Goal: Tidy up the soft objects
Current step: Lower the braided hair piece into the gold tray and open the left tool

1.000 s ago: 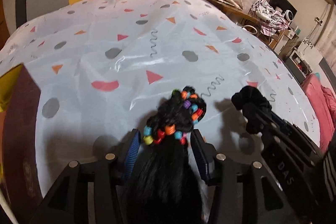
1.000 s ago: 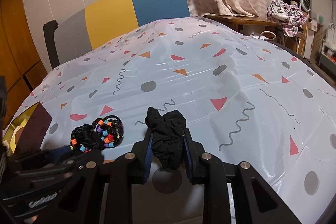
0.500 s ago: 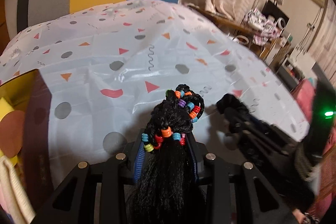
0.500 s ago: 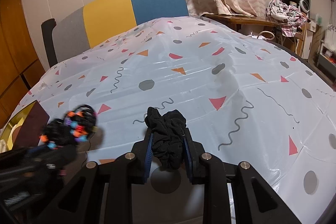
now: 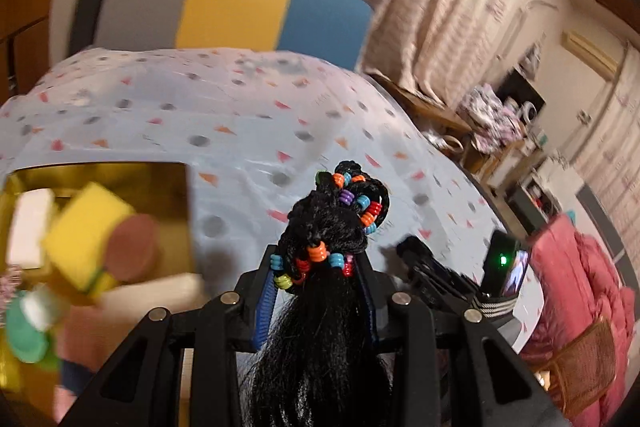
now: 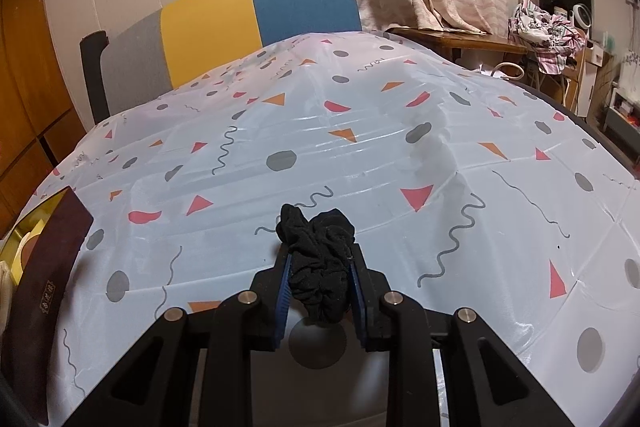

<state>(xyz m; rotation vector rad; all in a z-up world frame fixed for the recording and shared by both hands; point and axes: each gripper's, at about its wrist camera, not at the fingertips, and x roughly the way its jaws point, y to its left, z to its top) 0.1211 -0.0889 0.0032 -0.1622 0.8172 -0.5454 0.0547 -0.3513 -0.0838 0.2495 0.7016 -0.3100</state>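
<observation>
My left gripper (image 5: 318, 277) is shut on a black braided hairpiece with coloured beads (image 5: 336, 227), held up above the table. Its loose hair hangs down over the gripper body. My right gripper (image 6: 320, 263) is shut on a black fabric scrunchie (image 6: 318, 247), held just above the patterned tablecloth (image 6: 360, 131). The right gripper also shows in the left wrist view (image 5: 424, 267), low at the right. A gold-lined box (image 5: 120, 187) at the left holds a yellow sponge (image 5: 86, 231), a brown round pad (image 5: 130, 247) and other soft items.
The box's dark brown wall (image 6: 48, 275) shows at the left edge of the right wrist view. A grey, yellow and blue chair back (image 6: 240, 23) stands behind the table. Pink bedding (image 5: 580, 291) and a cluttered desk (image 6: 536, 23) lie to the right.
My left gripper has lifted the beaded hairpiece and swung left toward the box, which now fills the left of its view. My right gripper and the scrunchie have stayed in place.
</observation>
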